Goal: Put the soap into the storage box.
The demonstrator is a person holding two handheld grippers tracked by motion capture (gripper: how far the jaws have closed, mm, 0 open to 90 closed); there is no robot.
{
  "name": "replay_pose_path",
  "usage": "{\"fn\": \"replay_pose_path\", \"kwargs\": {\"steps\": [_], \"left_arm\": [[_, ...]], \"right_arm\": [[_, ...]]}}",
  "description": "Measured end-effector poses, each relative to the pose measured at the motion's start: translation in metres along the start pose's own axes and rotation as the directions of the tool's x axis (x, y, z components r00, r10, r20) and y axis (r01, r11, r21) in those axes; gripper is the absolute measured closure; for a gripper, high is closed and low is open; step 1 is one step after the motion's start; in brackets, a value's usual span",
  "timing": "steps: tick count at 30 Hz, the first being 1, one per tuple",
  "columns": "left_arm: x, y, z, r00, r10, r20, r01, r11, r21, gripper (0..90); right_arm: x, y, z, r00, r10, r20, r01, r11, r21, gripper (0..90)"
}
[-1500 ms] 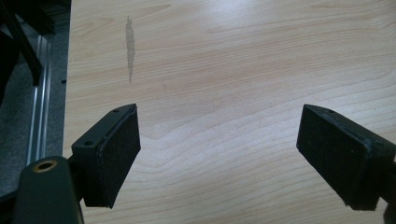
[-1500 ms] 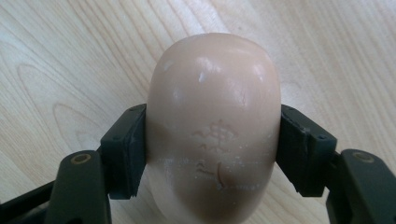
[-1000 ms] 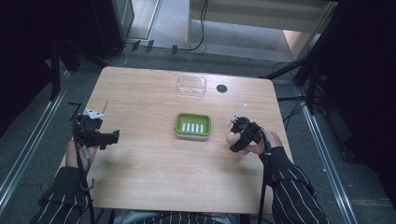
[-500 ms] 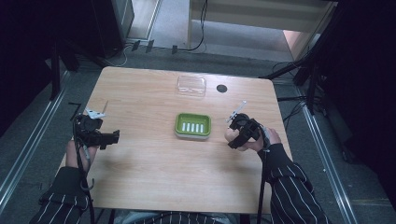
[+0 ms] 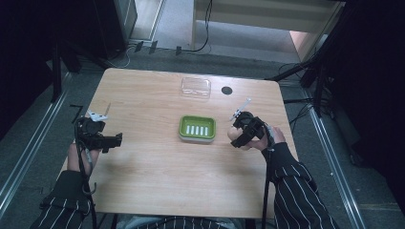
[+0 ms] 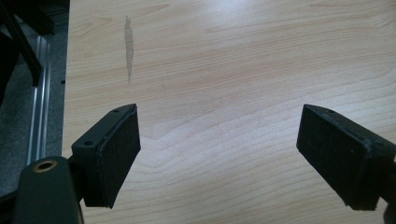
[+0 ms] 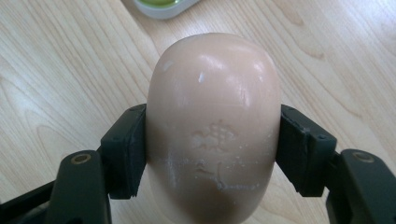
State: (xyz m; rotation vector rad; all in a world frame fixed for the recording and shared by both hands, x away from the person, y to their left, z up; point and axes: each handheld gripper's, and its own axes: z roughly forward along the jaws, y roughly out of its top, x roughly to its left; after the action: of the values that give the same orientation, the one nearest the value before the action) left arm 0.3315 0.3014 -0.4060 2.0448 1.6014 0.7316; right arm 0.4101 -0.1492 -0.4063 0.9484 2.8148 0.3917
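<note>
Right gripper (image 7: 212, 154) pinches the soap bar (image 7: 212, 116) between both pads, beside the green dish (image 5: 197, 129)

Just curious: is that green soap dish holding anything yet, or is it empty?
Empty: the green soap dish shows its bare slotted bottom, while the soap bar sits clamped in the right gripper beside it.

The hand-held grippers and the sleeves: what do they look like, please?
Each hand-held gripper is black. The left hand-held gripper carries a grey three-cornered plate on top, and a black cable trails from it. In the left gripper view its pads are flat, black and rectangular. The right hand-held gripper is also black. Both sleeves are dark with thin white stripes.
</note>
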Motion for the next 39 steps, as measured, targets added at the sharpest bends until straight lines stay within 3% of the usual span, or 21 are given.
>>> {"fn": "replay_pose_path", "kwargs": {"steps": [39], "left_arm": [[0.000, 0.000, 0.001, 1.0000, -0.002, 0.000, 0.002, 1.0000, 0.001, 14.3]], "right_arm": [[-0.003, 0.028, -0.001, 0.9998, -0.017, 0.005, 0.017, 0.997, -0.079, 33.2]]}}
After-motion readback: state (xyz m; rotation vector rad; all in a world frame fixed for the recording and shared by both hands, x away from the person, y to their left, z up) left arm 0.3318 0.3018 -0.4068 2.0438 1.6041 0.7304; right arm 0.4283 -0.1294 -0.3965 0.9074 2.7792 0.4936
